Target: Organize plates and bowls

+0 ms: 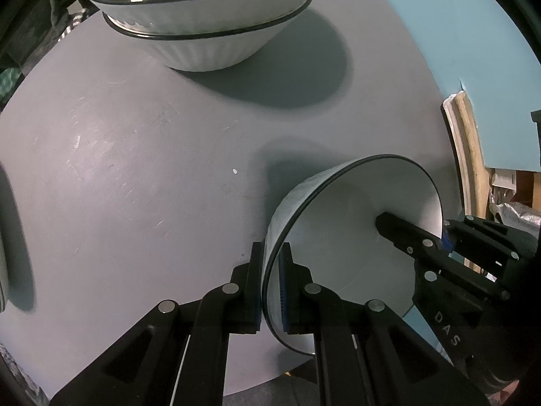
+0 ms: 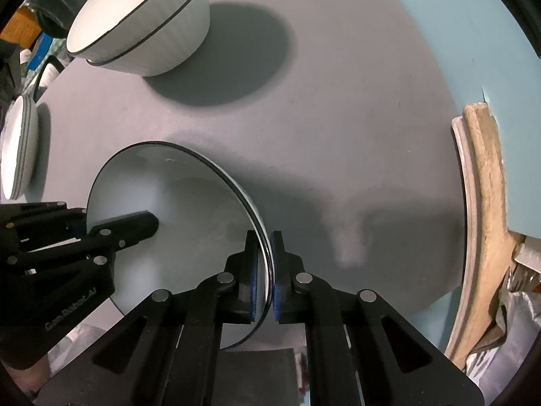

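Observation:
A white bowl with a thin black rim is held between both grippers over the near part of the round grey table. My left gripper is shut on the bowl's left rim, one finger inside and one outside. My right gripper is shut on the opposite rim in the same way. Both point steeply down. At the far side of the table stands a stack of two matching white ribbed bowls.
More white black-rimmed dishes sit stacked at the table's left edge. A curved wooden piece runs along the table's right edge, with a pale blue surface beyond it. Clutter lies past the far left edge.

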